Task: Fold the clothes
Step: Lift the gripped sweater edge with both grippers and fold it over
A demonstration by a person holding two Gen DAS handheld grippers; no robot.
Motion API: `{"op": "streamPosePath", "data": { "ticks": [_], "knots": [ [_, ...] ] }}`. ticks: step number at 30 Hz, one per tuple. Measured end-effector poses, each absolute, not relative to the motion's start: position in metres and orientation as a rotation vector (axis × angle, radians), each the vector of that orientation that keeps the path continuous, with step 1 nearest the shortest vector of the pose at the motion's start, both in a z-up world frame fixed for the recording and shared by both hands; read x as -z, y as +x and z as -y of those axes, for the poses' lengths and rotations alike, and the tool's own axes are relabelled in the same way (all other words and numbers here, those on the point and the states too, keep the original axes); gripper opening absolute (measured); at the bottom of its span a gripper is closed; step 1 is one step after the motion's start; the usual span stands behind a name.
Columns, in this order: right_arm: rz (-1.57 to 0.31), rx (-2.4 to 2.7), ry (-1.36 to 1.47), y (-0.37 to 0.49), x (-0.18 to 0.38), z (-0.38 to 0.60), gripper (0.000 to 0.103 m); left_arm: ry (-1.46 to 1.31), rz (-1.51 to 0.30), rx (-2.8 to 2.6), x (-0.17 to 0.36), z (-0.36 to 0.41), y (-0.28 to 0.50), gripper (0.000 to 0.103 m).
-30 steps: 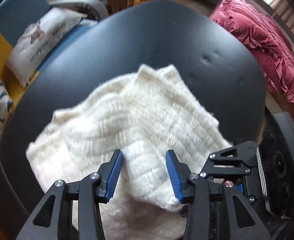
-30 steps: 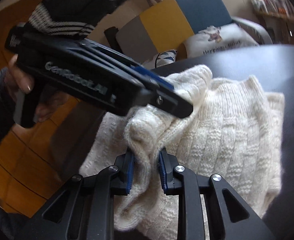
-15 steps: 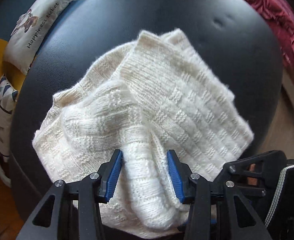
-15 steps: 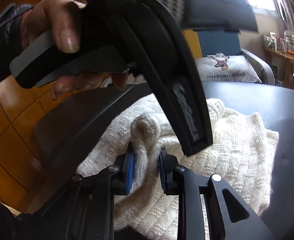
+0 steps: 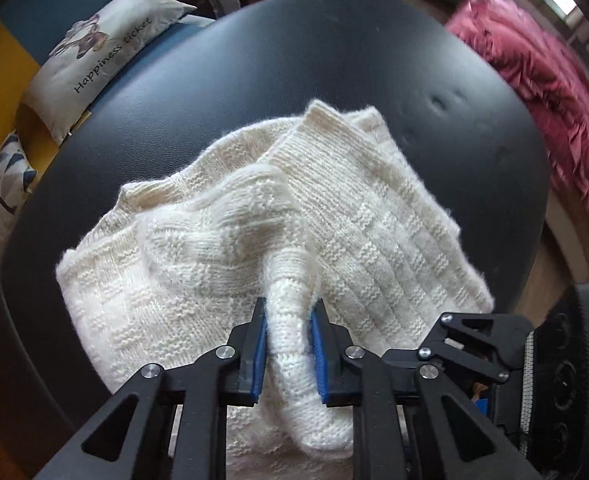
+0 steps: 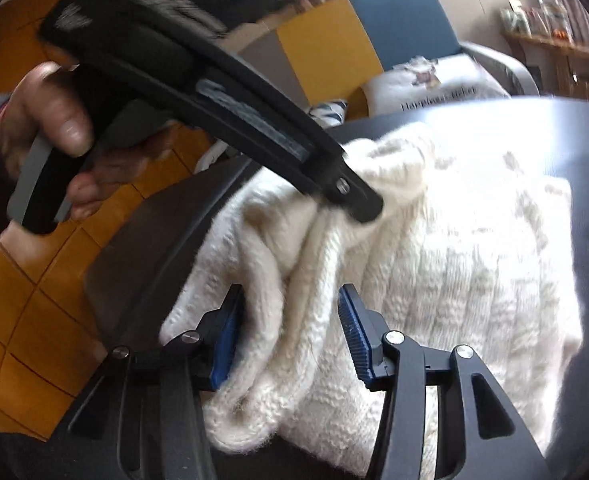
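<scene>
The sweater [image 5: 262, 240], a cream knit with a blocky checker texture, sits partly folded on a round black table [image 5: 334, 60], a bit toward the near edge, with a thick rolled ridge of fabric bunched up along that side. The left claw [image 5: 288, 344] points straight down at it and its jaws are closing, blue pads pressed on either side of that ridge, so it's got a pinch of knit. The right claw [image 6: 290, 340] comes in lower and at a slant from the table's edge; its jaws are opening, and the rolled edge of the sweater [image 6: 434, 280] still sits between them, touching the left pad while the right pad stands clear of the wool, so it's not really gripping. In the right wrist view you can see the left claw [image 6: 358, 204] from the side, its black tip dug into the top of the bunched-up bit, with the person's hand [image 6: 50, 136] wrapped around its handle and a striped cuff just above. The far layers of the sweater lie flat with a corner pointing away toward the back of the table. Behind the table there's a blue and yellow chair [image 5: 10, 40] with a white pillow [image 5: 106, 52] that reads "Happiness ticket", plus another patterned cushion [image 5: 6, 184] lower down. Off to the right is a crumpled pink blanket [image 5: 546, 80]. The floor is orange-brown tile [image 6: 34, 300]. The right wrist view is kind of blown out on the wool, so the texture there is hard to read.
</scene>
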State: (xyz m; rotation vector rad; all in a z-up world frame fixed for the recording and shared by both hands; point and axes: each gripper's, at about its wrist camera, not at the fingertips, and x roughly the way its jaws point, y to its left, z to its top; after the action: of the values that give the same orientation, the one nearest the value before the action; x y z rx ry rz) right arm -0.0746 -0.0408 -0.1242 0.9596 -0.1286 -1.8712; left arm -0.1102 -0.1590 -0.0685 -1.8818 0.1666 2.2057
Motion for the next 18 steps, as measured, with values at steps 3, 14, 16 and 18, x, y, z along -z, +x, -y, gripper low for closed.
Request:
{"op": "streamPosePath", "data": {
  "ticks": [3,14,16,18],
  "knots": [
    [0.153,1.868,0.977,-0.075,0.127,0.037,0.026,-1.804,0.002,-2.266,0.062,0.176,-0.101,0.018],
    [0.060,1.889,0.856,-0.060,0.089,0.049,0.018,-1.537,0.304,-2.393,0.030,0.194,-0.086,0.015],
    [0.052,1.899,0.829,-0.062,0.079,0.052,0.018,-1.490,0.335,-2.406,0.023,0.193,-0.089,0.015],
    [0.047,1.910,0.803,-0.061,0.067,0.048,0.018,-1.444,0.358,-2.417,0.013,0.193,-0.090,0.015]
  ]
}}
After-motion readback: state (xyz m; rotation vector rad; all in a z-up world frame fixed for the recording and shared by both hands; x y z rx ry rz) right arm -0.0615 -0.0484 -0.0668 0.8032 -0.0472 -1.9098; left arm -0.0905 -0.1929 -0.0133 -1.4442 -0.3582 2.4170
